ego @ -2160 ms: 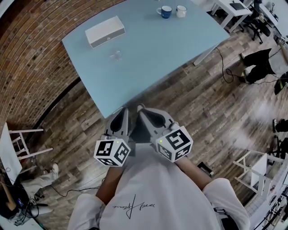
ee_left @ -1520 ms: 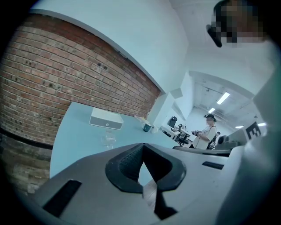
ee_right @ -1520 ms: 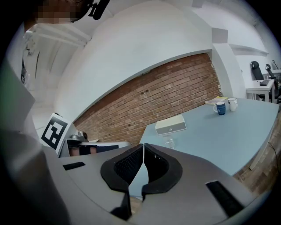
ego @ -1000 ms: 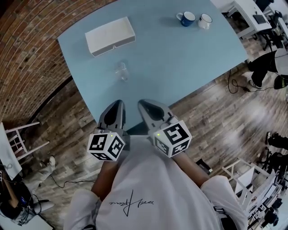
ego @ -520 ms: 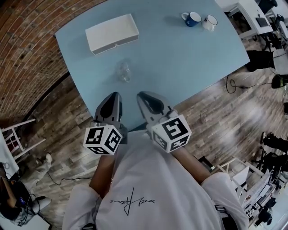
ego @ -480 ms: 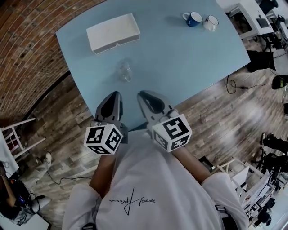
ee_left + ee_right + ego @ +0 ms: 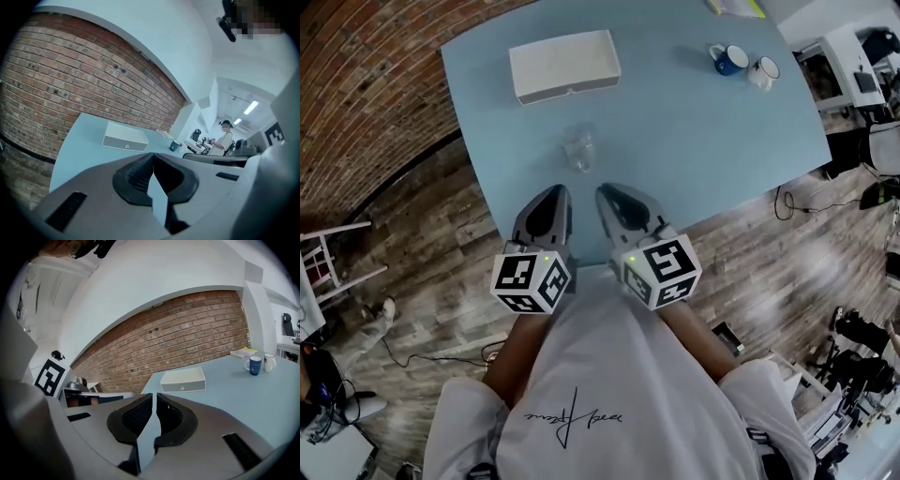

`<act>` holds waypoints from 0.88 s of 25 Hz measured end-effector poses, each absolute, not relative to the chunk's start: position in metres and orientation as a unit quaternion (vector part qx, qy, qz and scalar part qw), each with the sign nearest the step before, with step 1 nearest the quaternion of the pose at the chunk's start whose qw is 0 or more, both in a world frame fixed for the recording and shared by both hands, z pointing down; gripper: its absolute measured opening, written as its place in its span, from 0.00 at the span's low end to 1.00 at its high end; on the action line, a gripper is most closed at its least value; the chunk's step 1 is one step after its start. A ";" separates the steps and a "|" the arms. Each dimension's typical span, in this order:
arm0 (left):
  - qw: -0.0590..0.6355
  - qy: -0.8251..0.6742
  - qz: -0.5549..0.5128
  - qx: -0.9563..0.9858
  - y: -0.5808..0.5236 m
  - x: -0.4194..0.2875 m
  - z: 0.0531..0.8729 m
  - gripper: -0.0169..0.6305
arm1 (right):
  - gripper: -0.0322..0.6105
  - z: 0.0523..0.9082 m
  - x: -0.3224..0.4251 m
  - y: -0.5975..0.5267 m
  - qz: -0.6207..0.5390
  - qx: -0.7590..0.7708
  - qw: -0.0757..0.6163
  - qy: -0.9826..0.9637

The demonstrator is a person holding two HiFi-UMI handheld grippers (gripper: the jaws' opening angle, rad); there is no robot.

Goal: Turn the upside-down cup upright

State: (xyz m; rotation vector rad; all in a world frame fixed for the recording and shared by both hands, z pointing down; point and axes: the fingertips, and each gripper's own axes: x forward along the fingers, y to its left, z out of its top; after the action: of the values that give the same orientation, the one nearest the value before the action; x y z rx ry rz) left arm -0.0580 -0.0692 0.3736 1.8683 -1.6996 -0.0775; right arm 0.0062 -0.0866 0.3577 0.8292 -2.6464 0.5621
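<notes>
Cup [image 7: 577, 153] is a small clear one, sitting on the light blue bench [image 7: 675, 141] close to the near edge and a bit toward its left side. It's see-through and kinda blurry from the head view, so I honestly can't tell which way up it stands. Nothing is touching it.

Both tools are side by side at the near edge of the bench, pointing toward the cup, which sits just ahead of their tips and roughly between them. Left tool [image 7: 551, 195] has its jaws pressed together with nothing in them; its own view shows the ribbed pads meeting at the tip. Right tool [image 7: 611, 195] is the same deal, jaws closed down to a thin slit and empty. The marker cubes [image 7: 532, 278] sit at the back ends, right in front of the person's white shirt [image 7: 600, 394].

Other stuff on the bench: a flat white box [image 7: 564, 64] near the far left corner, well apart from the cup. A blue mug [image 7: 729, 59] and a white mug [image 7: 762, 71] stand just beside each other toward the far right corner, with a yellowish book [image 7: 736, 7] at the far edge behind them. A brick wall [image 7: 366, 84] runs along the left side.
</notes>
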 end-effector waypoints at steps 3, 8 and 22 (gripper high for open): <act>0.302 -0.645 -0.026 0.701 -0.072 -0.064 0.377 0.04 | 0.09 0.366 -0.004 -0.092 0.199 0.285 0.163 -0.923; 0.307 -0.650 -0.017 0.695 -0.081 -0.069 0.383 0.04 | 0.09 0.374 -0.008 -0.103 0.204 0.277 0.175 -0.922; 0.332 -0.652 -0.032 0.681 -0.088 -0.073 0.395 0.04 | 0.09 0.403 -0.022 -0.122 0.209 0.272 0.209 -0.916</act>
State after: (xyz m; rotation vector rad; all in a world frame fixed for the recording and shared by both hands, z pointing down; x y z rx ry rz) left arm -0.0733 -0.0884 0.3947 1.7791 -1.7041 -0.0831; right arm -0.0220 -0.1223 0.4030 0.7560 -2.5472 0.5814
